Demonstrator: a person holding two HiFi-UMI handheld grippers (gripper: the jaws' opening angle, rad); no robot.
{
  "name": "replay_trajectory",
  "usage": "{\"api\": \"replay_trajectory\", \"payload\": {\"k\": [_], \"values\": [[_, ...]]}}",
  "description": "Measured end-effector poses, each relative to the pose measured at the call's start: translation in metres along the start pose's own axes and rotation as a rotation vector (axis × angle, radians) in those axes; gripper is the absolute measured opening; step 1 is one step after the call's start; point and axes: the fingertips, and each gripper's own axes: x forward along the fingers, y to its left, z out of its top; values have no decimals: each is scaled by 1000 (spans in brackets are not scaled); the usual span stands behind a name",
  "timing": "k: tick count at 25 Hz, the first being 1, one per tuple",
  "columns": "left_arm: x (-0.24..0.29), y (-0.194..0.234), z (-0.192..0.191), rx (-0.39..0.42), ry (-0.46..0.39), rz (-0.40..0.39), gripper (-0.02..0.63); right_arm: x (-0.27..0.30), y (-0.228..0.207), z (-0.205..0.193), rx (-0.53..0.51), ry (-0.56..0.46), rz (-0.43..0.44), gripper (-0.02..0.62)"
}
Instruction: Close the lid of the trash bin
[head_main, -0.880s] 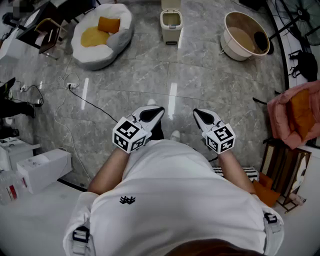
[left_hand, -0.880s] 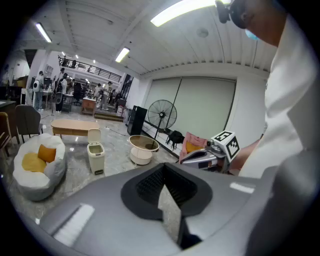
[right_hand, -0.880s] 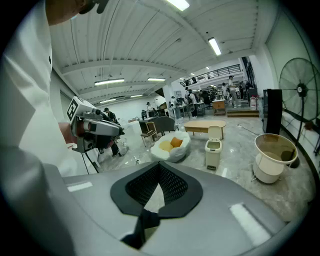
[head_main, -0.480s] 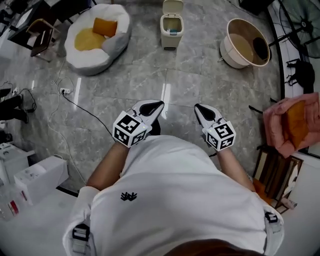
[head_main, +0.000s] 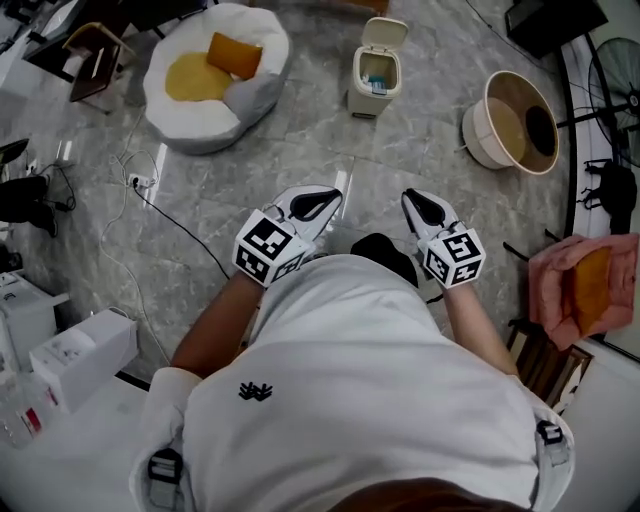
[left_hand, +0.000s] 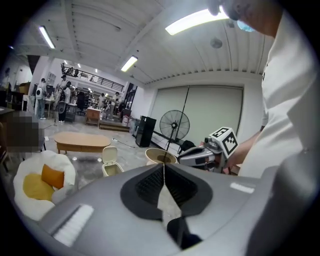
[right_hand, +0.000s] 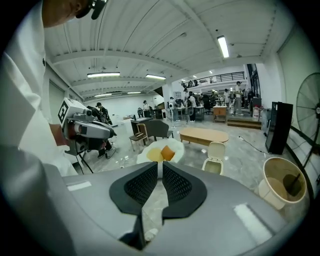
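Note:
A small cream trash bin (head_main: 374, 80) stands on the grey floor far ahead of me, its lid (head_main: 387, 31) tipped up and open, some rubbish inside. It also shows in the left gripper view as the bin (left_hand: 110, 162) and in the right gripper view as the bin (right_hand: 215, 159). My left gripper (head_main: 325, 200) and right gripper (head_main: 415, 201) are held side by side at waist height, well short of the bin. Both are shut with nothing between the jaws, as seen on the left gripper (left_hand: 163, 169) and the right gripper (right_hand: 160, 169).
A white beanbag (head_main: 215, 75) with orange cushions lies left of the bin, a round tub (head_main: 515, 120) to its right. A cable (head_main: 170, 208) runs across the floor at left. White boxes (head_main: 80, 355) sit at lower left, a pink seat (head_main: 580, 290) at right.
The bin has shifted right and sits slightly larger in the head view, as the person stepped forward. Both grippers stay shut and level in front of the body.

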Motion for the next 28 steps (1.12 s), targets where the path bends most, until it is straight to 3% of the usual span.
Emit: {"api": "replay_trajectory", "payload": {"k": [5,10,16,28], "values": [[9,45,8,-91,-38,46,60,46,-34,18,15,5,4,18],[22,96,26,-90,-31,104,60,107,-88,38,18,13,21,18],[60,169,63,-127,-34,203,60,202,-192,68,58,43,9,18],[158,259,104,-206,46,297,60,403,-402,101,163,128,-30,59]]}}
